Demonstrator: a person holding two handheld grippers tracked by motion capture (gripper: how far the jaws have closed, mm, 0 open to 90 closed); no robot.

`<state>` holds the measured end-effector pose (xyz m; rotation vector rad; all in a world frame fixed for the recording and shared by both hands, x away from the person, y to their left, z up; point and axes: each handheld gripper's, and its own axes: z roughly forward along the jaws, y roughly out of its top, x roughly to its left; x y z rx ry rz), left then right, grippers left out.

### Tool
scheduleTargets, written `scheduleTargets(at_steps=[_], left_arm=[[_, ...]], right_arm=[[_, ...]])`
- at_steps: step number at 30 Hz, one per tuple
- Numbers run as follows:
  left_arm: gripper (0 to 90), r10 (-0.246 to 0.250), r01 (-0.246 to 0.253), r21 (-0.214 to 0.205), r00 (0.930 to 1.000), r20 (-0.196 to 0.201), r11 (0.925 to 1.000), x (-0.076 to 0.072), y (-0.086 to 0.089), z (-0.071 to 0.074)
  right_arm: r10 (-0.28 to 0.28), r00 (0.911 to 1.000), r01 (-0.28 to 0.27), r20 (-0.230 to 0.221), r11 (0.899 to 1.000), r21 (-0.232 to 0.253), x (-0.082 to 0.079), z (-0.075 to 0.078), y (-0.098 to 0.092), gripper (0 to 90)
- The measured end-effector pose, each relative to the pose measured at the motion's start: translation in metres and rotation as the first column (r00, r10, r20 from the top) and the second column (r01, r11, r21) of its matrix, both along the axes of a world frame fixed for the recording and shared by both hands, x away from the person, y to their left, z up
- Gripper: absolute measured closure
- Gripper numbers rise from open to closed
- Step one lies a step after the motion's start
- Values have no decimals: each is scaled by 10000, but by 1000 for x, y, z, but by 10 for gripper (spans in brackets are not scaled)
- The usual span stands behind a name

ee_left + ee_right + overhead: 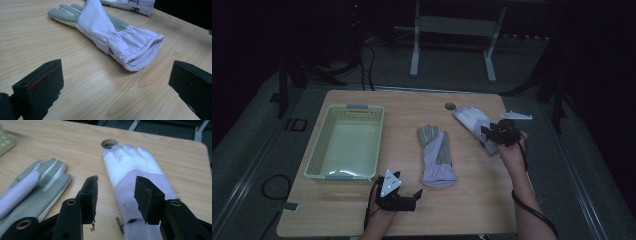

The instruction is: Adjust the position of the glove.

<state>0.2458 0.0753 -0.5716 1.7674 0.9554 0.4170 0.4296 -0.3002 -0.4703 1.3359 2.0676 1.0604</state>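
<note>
Left gripper sits near the table's front edge, jaws wide apart w/ nothing between, bare wood all round. Just past it lies the grey-palmed glove, cuff facing the jaws, not touching. Right gripper hangs over the white glove by the right edge, jaws half apart, not pinching it. Basket stands well apart at the left. Small round hole sits near the far edge.

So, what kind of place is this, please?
Probably a lab or recording room, not a home: a bare wooden table on grey carpet, dark surroundings, metal stand legs behind, and cables on the floor.
</note>
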Motion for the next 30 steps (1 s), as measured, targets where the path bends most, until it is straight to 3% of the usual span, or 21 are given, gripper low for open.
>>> scheduleTargets(at_steps=[6, 8, 11, 13, 16, 19, 24, 25, 30], left_arm=[[0, 77, -77, 77, 10000, 15, 9999, 0, -1, 0], [0, 92, -93, 96, 10000, 21, 9999, 0, -1, 0], [0, 148, -148, -14, 9999, -26, 9999, 0, -1, 0], [0, 143, -143, -56, 9999, -20, 9999, 0, 0, 0], [0, 151, -151, -36, 9999, -31, 9999, 1, 0, 0], [0, 114, -114, 2, 9999, 18, 9999, 0, 0, 0], [0, 47, -47, 57, 10000, 54, 10000, 0, -1, 0], [0, 26, -26, 74, 10000, 32, 10000, 0, -1, 0], [0, 15, -16, 68, 10000, 57, 10000, 0, -2, 0]], right_arm=[[-137, 9999, 139, 75, 9993, -337, 23, 5, -3, 516], [-92, 9999, 89, -93, 9993, -370, 33, 3, -2, 495], [-182, 9996, 169, -228, 9983, -559, 46, -4, -3, 484], [-340, 9987, 297, -385, 9939, -1061, 56, -12, -4, 483], [-479, 9961, 392, -739, 9926, -1147, 67, -24, -8, 485], [-444, 9930, 358, -1091, 9962, -798, 74, -35, -14, 485], [-475, 9828, 335, -1784, 9962, -806, 79, -59, -16, 503], [-507, 9826, 348, -1788, 9952, -911, 79, -62, -15, 503], [-361, 9846, 305, -1708, 9989, -356, 77, -70, -21, 567]])
